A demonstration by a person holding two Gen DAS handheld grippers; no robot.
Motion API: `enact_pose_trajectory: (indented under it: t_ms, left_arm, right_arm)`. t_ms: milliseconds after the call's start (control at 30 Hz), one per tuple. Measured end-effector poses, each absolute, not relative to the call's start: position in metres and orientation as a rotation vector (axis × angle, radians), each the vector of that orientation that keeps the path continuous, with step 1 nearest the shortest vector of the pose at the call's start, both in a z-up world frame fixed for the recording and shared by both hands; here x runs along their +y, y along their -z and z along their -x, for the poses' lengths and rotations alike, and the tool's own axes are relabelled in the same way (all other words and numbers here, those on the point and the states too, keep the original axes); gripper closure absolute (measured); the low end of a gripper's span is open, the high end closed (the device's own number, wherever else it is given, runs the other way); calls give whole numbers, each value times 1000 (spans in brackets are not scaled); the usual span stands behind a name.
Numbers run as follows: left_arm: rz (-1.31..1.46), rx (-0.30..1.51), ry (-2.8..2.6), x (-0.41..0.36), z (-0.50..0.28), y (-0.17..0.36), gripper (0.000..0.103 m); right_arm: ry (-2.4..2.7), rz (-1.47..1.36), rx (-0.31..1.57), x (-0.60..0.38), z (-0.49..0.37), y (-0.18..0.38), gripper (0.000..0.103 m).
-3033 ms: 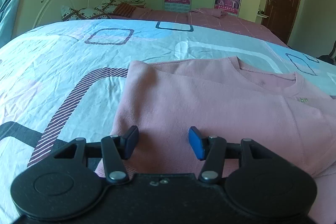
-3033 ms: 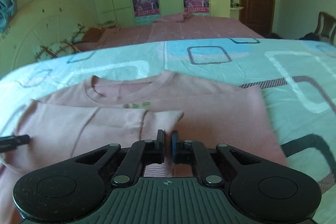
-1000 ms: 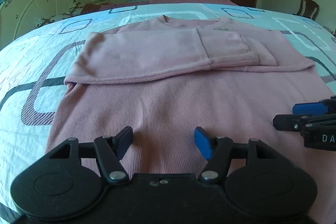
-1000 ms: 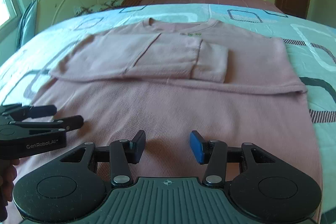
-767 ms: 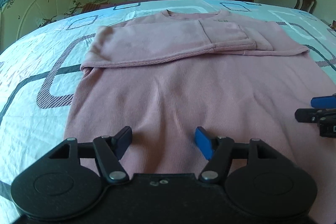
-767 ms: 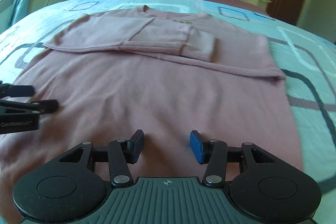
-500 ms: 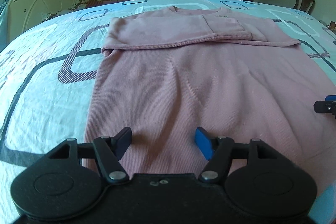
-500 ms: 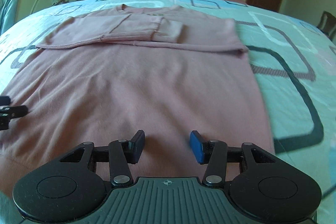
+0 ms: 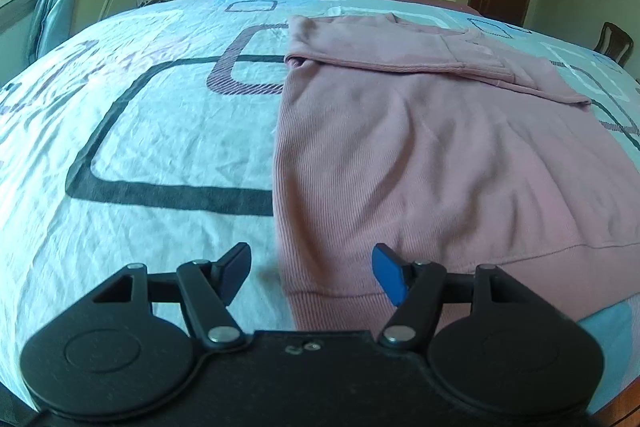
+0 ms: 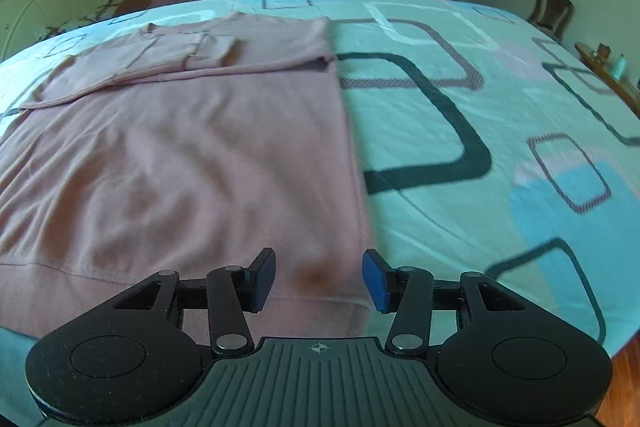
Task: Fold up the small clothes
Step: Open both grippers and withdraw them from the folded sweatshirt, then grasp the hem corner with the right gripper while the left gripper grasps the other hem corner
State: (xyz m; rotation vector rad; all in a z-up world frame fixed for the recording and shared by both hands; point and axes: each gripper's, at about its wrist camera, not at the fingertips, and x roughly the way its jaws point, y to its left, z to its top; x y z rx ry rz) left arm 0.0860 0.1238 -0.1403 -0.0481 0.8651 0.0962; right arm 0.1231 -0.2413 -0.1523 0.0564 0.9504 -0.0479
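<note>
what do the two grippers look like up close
Both are matte black. The left gripper has two round discs, silver pivot pins and linkage arms, with one black pad and one blue. The right gripper matches, with a ribbed grey centre plate bearing a small crosshair mark.

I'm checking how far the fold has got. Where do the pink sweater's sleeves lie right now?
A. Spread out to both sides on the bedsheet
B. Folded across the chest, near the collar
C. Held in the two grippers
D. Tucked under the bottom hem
B: both sleeves lie folded across the upper part of the pink sweater, below the collar, while both grippers' jaws stand open at the hem corners.
</note>
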Motion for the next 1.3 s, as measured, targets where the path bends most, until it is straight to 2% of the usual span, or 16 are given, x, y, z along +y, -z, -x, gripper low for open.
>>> enact_pose_trajectory:
  t_ms: [100, 200, 333, 400, 433, 467, 500, 533, 667, 733, 933, 1300]
  left_arm:
    - [78, 885, -86, 126, -81, 145, 38]
    - [102, 895, -71, 125, -79, 148, 39]
    - [141, 910, -42, 123, -76, 150, 41]
    - [154, 913, -27, 120, -76, 151, 48]
    - [157, 916, -20, 118, -76, 151, 50]
    - [155, 916, -13, 116, -76, 152, 56]
    - [159, 917, -3, 116, -76, 151, 62]
    - [166, 920, 6, 114, -77, 152, 65]
    - [211, 946, 49, 114, -80, 153, 87]
    - [219, 953, 71, 113, -82, 153, 93]
    - [286, 957, 111, 123, -85, 150, 98]
    - [351, 895, 168, 135, -99, 122, 99]
  right_arm:
    - [75, -79, 965, -249, -115, 156, 54]
    - [102, -100, 969, -255, -109, 160, 30]
    - [82, -142, 987, -258, -104, 164, 30]
    - [74, -184, 995, -261, -103, 166, 31]
    - [70, -193, 996, -260, -103, 166, 38]
    - [62, -201, 999, -260, -103, 166, 43]
    - [52, -214, 1001, -260, -103, 166, 52]
    - [43, -223, 1003, -260, -103, 165, 58]
    - [25, -218, 1016, -256, -106, 165, 66]
    - [9, -230, 1023, -256, -106, 164, 84]
    - [-26, -228, 1025, -252, -106, 159, 91]
    - [-75, -294, 980, -260, -108, 135, 92]
